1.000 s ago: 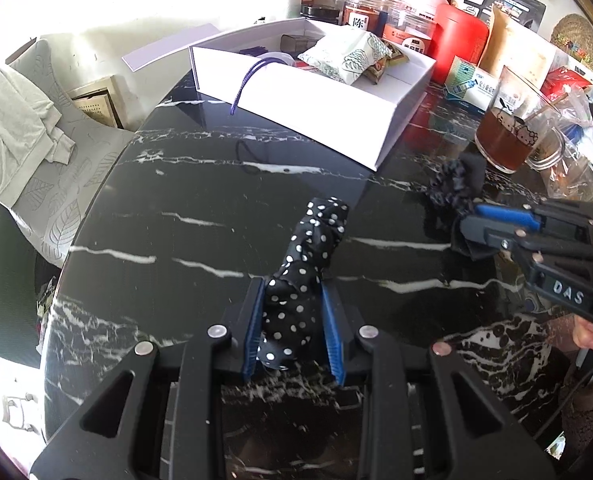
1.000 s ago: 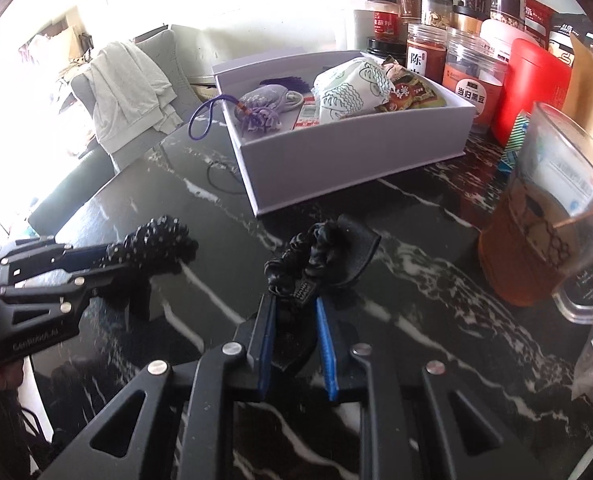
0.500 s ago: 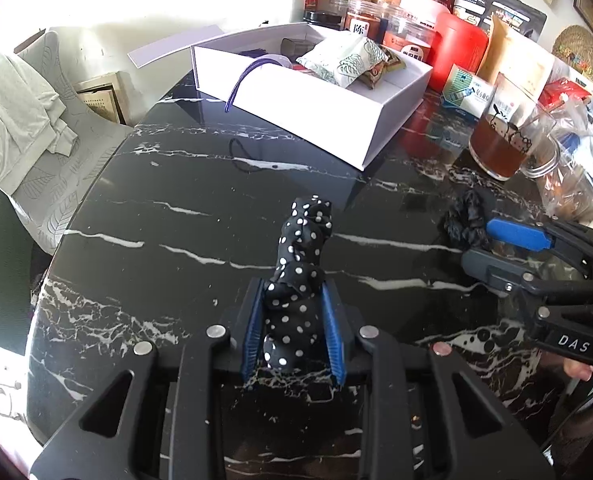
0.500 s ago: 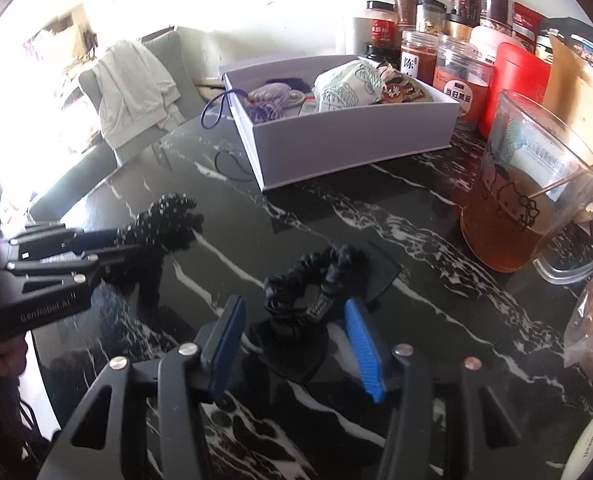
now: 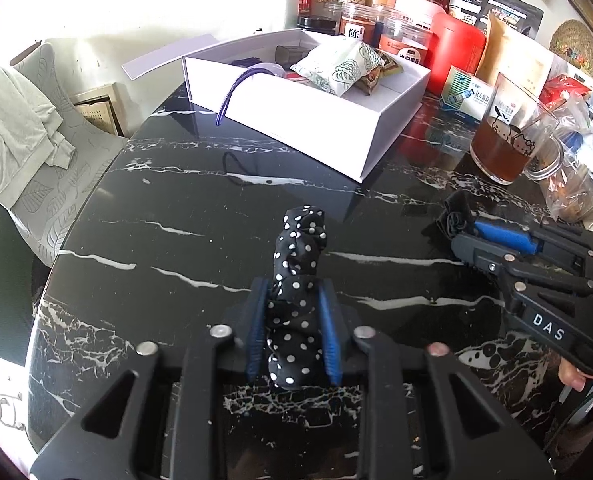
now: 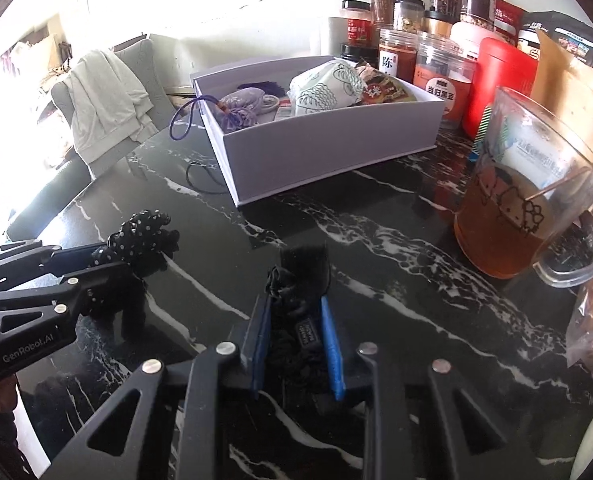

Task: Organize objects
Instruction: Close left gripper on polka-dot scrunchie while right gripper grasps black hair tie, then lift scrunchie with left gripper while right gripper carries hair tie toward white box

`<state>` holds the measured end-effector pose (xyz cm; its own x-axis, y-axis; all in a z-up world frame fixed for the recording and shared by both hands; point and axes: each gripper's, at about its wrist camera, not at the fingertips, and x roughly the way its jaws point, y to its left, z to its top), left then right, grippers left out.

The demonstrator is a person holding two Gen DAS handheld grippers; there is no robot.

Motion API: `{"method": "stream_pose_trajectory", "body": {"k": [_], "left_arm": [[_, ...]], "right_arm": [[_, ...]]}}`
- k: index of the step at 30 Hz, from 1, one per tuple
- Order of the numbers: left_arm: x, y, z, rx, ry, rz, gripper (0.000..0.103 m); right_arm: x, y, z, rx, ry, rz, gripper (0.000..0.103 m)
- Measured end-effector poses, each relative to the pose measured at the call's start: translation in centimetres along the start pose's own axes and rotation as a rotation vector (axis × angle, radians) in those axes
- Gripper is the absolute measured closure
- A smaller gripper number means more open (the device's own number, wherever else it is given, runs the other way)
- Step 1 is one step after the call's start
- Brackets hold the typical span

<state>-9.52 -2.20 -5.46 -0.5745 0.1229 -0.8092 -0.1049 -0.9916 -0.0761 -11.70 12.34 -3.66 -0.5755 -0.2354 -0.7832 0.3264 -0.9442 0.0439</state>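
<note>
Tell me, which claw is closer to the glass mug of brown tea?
Right. The right claw sits just beside the mug; the left claw is across the table, farther away.

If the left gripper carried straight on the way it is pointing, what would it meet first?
Most likely the black marble tabletop, since the left gripper, shut on the polka-dot scrunchie, slants downward. The white box lies farther along that line, though depth is uncertain.

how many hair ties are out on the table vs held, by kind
polka-dot scrunchie, held in left gripper: 1
plain black scrunchie, held in right gripper: 1
thin black hair band, lying on table: 1
total: 3
</note>
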Motion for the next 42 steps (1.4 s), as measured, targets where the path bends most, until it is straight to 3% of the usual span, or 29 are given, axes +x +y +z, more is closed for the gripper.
{"method": "stream_pose_trajectory", "body": {"k": [10, 31, 42], "left_arm": [[-0.8, 0.2, -0.3, -0.038, 0.027, -0.037, 0.087], [-9.5, -3.5, -1.0, 0.052, -0.068, -0.009, 0.087], [-12.8, -5.4, 0.8, 0.108, -0.110, 0.025, 0.087]], "right_arm": [[-1.0, 0.2, -0.2, 0.000, 0.002, 0.044, 0.084], [-8.9, 3.1, -1.1, -0.091, -0.087, 0.077, 0.084], [-12.1, 3.4, -0.1, -0.128, -0.145, 0.057, 0.084]]}}
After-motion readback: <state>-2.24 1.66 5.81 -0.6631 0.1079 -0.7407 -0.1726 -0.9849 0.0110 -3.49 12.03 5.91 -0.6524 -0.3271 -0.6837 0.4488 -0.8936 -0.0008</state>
